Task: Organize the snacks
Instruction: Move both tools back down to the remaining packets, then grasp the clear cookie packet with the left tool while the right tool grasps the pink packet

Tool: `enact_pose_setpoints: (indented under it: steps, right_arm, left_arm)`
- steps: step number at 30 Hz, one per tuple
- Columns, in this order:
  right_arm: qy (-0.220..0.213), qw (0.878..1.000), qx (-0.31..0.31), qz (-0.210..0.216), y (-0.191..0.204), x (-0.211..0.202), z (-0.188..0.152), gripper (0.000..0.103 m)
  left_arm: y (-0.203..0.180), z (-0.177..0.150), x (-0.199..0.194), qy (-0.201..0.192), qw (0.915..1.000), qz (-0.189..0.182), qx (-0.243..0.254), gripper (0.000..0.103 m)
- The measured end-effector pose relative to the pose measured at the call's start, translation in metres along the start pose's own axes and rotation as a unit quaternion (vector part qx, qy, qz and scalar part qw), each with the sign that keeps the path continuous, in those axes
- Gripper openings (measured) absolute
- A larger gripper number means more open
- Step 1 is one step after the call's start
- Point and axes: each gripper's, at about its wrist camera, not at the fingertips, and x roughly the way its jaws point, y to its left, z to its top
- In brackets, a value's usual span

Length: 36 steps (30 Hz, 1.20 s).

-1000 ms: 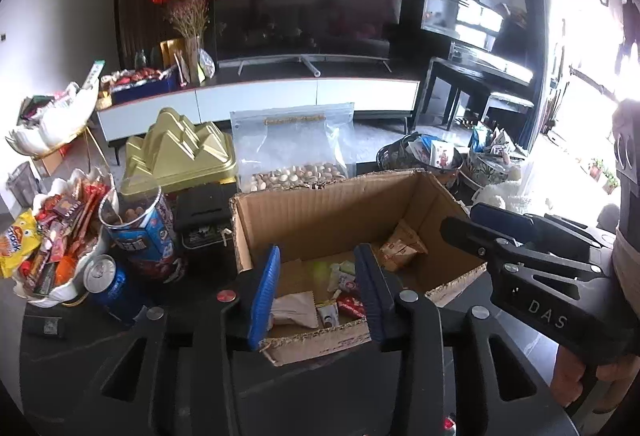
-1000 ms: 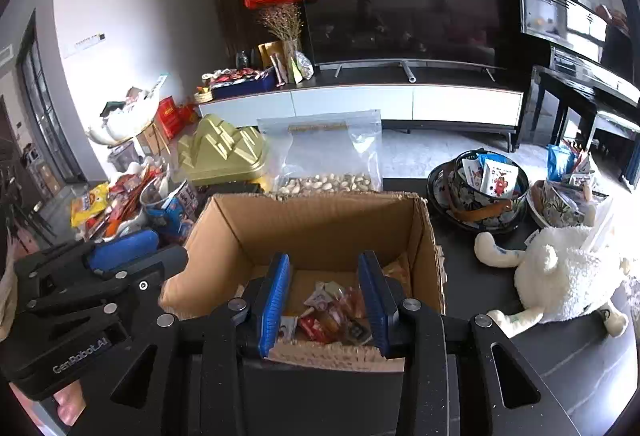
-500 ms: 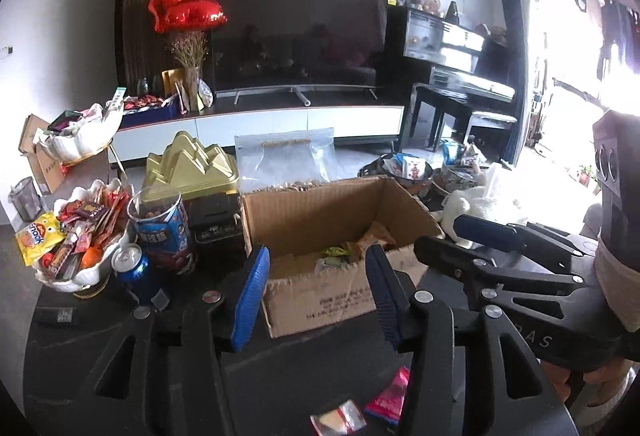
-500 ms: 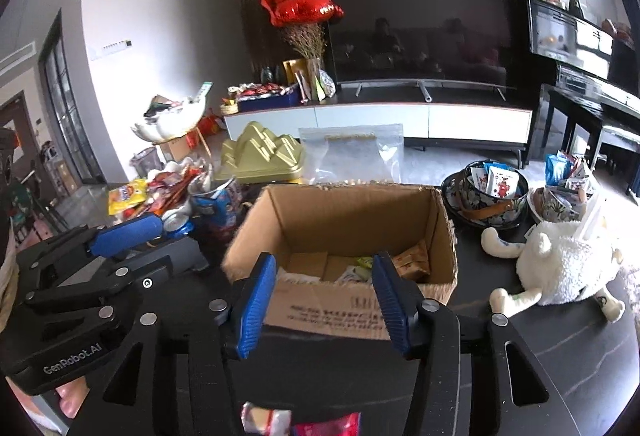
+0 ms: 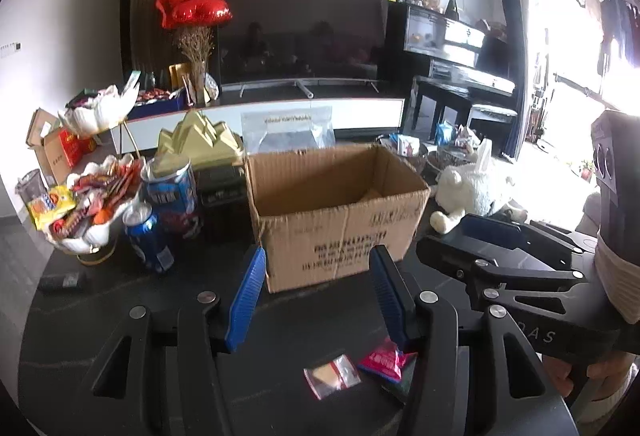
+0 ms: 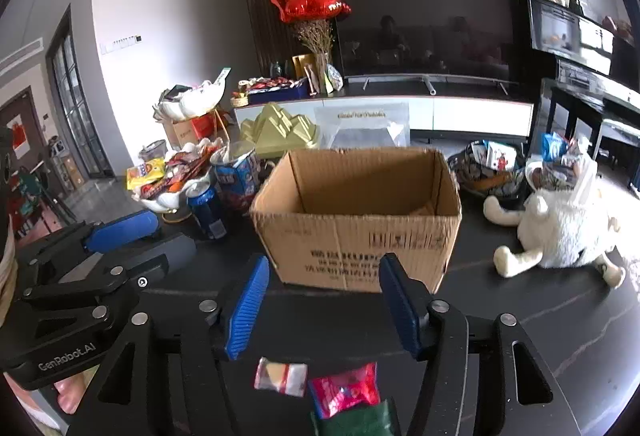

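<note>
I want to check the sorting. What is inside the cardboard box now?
Only the bare inner walls of the cardboard box and a brown bit low at the right show. Its front wall hides the bottom.

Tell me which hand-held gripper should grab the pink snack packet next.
Right, probably. The pink snack packet lies nearly centred under the right hand-held gripper, whose jaws have just been opening with nothing between them. From the left hand-held gripper, it sits off beside the right-side finger.
</note>
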Motion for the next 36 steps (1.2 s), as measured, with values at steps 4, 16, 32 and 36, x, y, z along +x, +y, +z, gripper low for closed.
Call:
enact_pose_setpoints:
  steps: [4, 16, 32, 36]
  right_arm:
    - [0.012, 1.0, 0.01, 0.002, -0.005, 0.004, -0.018, 0.061]
    - [0.07, 0.996, 0.05, 0.003, -0.025, 0.04, -0.073, 0.069]
    - [0.137, 0.99, 0.042, 0.003, -0.031, 0.074, -0.112, 0.069]
    - [0.151, 0.988, 0.041, -0.001, -0.033, 0.081, -0.117, 0.069]
  left_arm:
    - [-0.001, -0.02, 0.005, 0.015, 0.9999, 0.003, -0.004, 0.054]
    - [-0.004, -0.072, 0.043, 0.087, 0.9961, 0.0, -0.017, 0.057]
    - [0.001, -0.115, 0.084, 0.147, 0.9888, -0.014, -0.024, 0.058]
    - [0.0, -0.123, 0.093, 0.158, 0.9869, -0.022, -0.024, 0.058]
